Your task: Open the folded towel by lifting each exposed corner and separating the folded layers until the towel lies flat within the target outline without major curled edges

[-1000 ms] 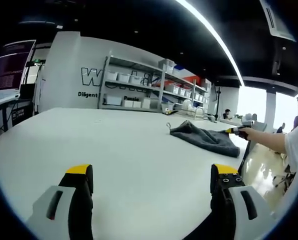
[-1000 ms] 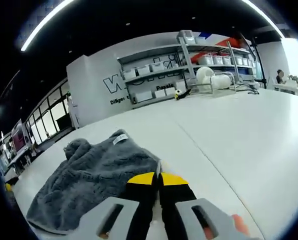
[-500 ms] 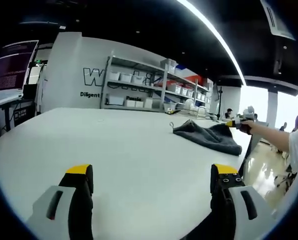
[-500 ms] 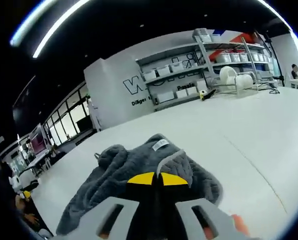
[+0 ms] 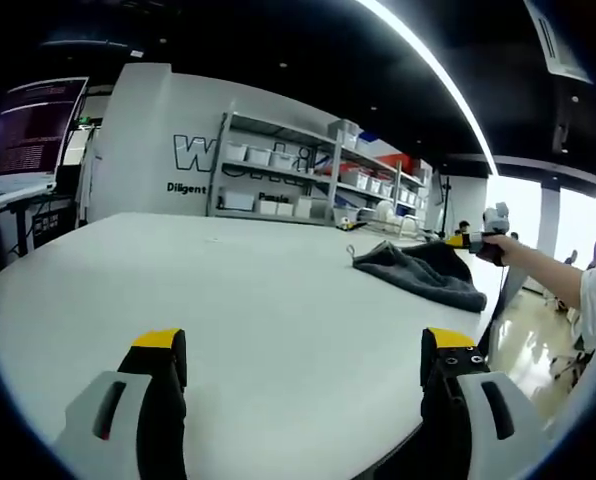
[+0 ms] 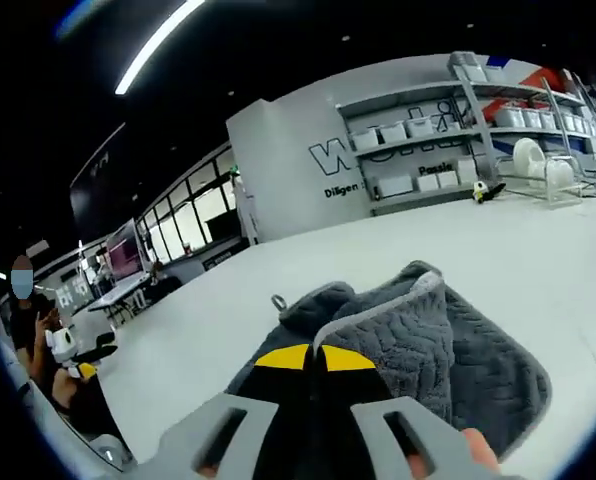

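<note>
A dark grey towel [image 6: 418, 335] lies crumpled on the white table [image 6: 278, 270]. My right gripper [image 6: 314, 357] is shut on a corner of the towel and holds that layer lifted, so its pale edge curls up in front of the yellow tips. A hanging loop [image 6: 277, 302] sticks out at the towel's far side. In the left gripper view the same towel [image 5: 418, 270] rests far off at the right of the table [image 5: 228, 290], with the right gripper [image 5: 458, 241] held over it by a person's hand. My left gripper [image 5: 306, 350] is open above bare table, far from the towel.
Metal shelves with white bins [image 5: 298, 185] stand along the far wall. A monitor [image 5: 28, 140] sits on a desk at the left. In the right gripper view a person [image 6: 23, 310] stands off the table's left end, and another shelf [image 6: 448, 150] is behind.
My right gripper has raised and swung the held towel corner, folding that layer back over the rest. The left gripper stays open and has barely moved.
</note>
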The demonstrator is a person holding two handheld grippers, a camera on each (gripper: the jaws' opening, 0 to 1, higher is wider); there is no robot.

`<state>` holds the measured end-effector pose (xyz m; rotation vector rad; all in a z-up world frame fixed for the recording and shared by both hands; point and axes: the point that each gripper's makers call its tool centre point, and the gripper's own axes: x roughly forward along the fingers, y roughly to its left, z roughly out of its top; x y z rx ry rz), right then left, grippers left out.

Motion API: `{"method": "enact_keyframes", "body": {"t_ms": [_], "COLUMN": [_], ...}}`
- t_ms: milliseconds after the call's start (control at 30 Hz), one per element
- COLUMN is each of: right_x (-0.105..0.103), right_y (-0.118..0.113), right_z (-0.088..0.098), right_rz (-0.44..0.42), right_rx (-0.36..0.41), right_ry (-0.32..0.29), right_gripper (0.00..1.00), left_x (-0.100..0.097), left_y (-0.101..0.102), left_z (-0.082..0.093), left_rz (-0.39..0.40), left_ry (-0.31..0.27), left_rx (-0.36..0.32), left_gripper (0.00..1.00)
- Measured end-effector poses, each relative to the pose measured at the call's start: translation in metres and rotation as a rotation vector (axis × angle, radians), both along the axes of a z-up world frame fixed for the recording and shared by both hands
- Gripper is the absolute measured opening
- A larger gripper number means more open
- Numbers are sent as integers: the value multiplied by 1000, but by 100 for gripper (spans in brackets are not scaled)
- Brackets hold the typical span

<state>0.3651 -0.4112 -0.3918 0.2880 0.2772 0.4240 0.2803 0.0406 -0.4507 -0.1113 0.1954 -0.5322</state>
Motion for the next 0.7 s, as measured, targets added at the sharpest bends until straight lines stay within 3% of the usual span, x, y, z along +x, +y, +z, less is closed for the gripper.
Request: {"method": "enact_keyframes", "body": {"t_ms": [100,300,700], "right_x": [-2,-8,-28], "right_y": [23,69,165], "right_z": [7,14,38], "right_rz": [40,146,363], "right_rx": [35,-24,-4], "right_ry": [-4,-13,-69], "right_gripper": [0,0,0], "left_x": [0,0,0], "left_y": [2,4,7], "left_z": [-1,-2,-2], "left_rz": [2,6,13], "left_ry": [3,7,11], "left_rx": [2,1,-1], "left_gripper": [96,96,96]}}
